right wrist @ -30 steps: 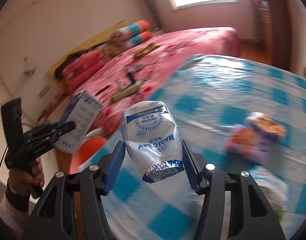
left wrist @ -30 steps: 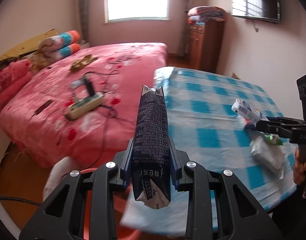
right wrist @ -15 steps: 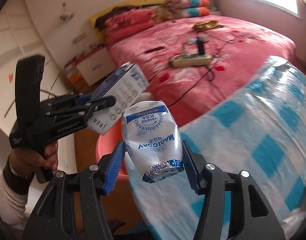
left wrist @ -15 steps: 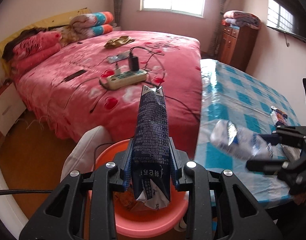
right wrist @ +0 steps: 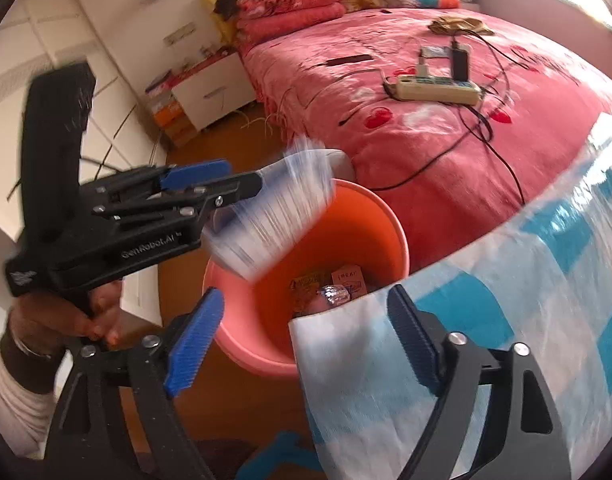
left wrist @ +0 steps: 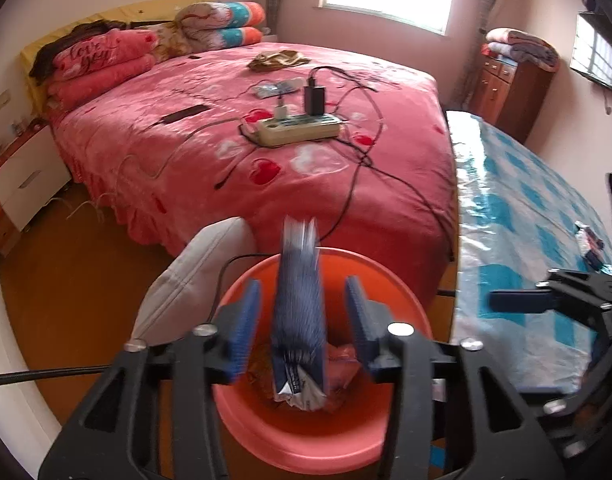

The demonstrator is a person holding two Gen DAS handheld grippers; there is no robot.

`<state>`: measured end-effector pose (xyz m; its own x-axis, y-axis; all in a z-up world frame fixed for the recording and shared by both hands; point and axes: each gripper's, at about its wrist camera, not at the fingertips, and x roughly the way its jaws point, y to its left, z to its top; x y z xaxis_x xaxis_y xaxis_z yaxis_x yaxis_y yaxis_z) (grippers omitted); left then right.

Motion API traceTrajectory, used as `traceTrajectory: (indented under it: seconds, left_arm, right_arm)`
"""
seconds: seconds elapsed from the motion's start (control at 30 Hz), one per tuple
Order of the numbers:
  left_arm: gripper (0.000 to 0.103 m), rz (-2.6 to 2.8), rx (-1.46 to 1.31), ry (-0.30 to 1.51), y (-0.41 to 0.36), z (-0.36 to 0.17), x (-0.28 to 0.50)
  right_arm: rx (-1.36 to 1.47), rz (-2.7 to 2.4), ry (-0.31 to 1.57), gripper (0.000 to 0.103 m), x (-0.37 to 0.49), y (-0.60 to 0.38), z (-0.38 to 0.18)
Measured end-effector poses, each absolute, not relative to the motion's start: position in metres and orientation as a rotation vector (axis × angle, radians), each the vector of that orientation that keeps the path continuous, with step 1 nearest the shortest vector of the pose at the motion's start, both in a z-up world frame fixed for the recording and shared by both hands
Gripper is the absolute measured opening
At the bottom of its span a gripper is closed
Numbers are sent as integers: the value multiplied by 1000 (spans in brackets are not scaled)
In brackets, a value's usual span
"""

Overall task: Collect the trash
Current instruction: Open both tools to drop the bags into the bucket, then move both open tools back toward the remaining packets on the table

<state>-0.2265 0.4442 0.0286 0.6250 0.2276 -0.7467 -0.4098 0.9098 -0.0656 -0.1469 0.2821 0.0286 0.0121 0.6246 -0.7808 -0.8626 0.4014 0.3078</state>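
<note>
An orange basin (left wrist: pixel 390 280) stands on the floor between the bed and the table. My left gripper (left wrist: pixel 301 282) hangs over it, and its jaws are opening. Between them a dark blue carton (left wrist: pixel 299 312), blurred, drops free of the pads. The right wrist view shows the same carton (right wrist: pixel 273 216) as a pale streak sliding off the left gripper (right wrist: pixel 245 178) above the basin (right wrist: pixel 386 232). My right gripper (right wrist: pixel 306 292) is also opening, with nothing between its blue pads. Trash lies in the basin, including a silver-ended wrapper (right wrist: pixel 334 294). The right gripper (left wrist: pixel 522 288) also shows at the table's edge.
A pink bed (left wrist: pixel 265 140) with a power strip (left wrist: pixel 293 130) and cables lies behind the basin. The table with the blue checked cloth (left wrist: pixel 506 240) is at the right, a wrapper (left wrist: pixel 590 244) on it. A grey cushion (left wrist: pixel 197 276) leans by the basin.
Both grippers moved off the table to over the basin and opened. The carton slipped out of the left one. The white milk pouch has left the right one.
</note>
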Motion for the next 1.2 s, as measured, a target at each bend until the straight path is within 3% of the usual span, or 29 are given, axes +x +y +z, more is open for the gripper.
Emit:
traceTrajectory:
  seconds: [0.67, 1.2]
  left_arm:
    - [80, 366, -175, 770, 411, 41, -210]
    - [88, 290, -137, 743, 365, 61, -193]
  right_arm:
    - [-96, 959, 952, 95, -126, 165, 67]
    - [0, 879, 888, 94, -125, 111, 73]
